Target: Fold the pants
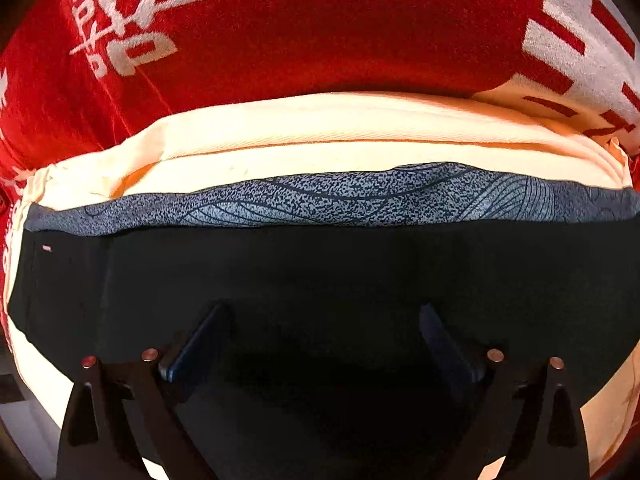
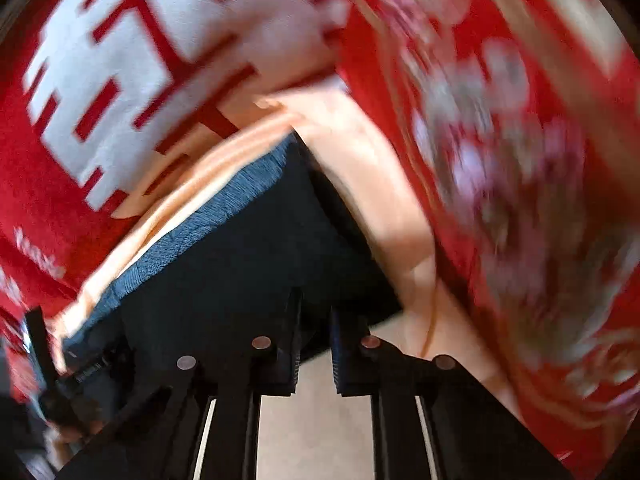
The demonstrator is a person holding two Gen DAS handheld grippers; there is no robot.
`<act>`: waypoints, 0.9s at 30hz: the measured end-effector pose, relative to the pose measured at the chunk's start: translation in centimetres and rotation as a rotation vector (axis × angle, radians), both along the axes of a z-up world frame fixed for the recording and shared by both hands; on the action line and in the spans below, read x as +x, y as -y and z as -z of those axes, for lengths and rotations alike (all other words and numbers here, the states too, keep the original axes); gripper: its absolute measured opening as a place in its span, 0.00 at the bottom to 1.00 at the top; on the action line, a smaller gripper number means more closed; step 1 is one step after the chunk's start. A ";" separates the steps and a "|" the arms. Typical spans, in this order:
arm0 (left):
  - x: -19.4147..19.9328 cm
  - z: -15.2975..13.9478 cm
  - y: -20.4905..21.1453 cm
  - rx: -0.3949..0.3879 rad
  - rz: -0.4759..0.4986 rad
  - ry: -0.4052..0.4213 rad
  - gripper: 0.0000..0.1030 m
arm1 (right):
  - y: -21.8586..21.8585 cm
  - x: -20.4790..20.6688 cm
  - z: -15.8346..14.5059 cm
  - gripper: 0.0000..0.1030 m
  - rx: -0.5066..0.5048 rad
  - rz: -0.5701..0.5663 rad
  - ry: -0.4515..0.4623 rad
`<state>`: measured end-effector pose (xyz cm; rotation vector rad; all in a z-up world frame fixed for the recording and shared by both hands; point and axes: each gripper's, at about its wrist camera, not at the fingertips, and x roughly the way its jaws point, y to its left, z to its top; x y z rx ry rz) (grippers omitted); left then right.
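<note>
The black pants point(image 1: 320, 272) lie folded on top of a stack, over a blue-grey patterned garment point(image 1: 340, 200) and a cream garment point(image 1: 320, 132). My left gripper point(image 1: 320, 320) is open just above the black pants, fingers spread wide and empty. In the blurred right wrist view the black pants point(image 2: 248, 256) lie ahead, with the blue garment point(image 2: 208, 216) and cream cloth point(image 2: 360, 168) at their edges. My right gripper point(image 2: 314, 312) has its fingers close together with a narrow gap, at the pants' near corner edge; whether cloth is pinched is unclear.
A red blanket with white characters point(image 1: 280, 32) covers the surface behind the stack, and it also shows in the right wrist view point(image 2: 132, 60). A red flowered cloth point(image 2: 520, 160) lies at the right. The other gripper point(image 2: 44, 360) shows at the left edge.
</note>
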<state>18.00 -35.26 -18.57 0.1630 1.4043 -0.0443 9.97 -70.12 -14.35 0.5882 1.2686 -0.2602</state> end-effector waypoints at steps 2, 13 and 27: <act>0.0 -0.3 0.2 0.012 0.010 -0.012 0.95 | 0.2 -0.3 1.0 0.15 0.005 0.001 -0.079; 3.2 -2.8 0.0 -0.014 -0.027 0.060 0.95 | -1.7 3.8 -1.5 0.33 -0.018 -0.149 0.031; 5.3 -1.9 -7.7 0.054 -0.238 0.032 0.95 | -1.4 7.9 2.7 0.30 -0.113 -0.228 -0.018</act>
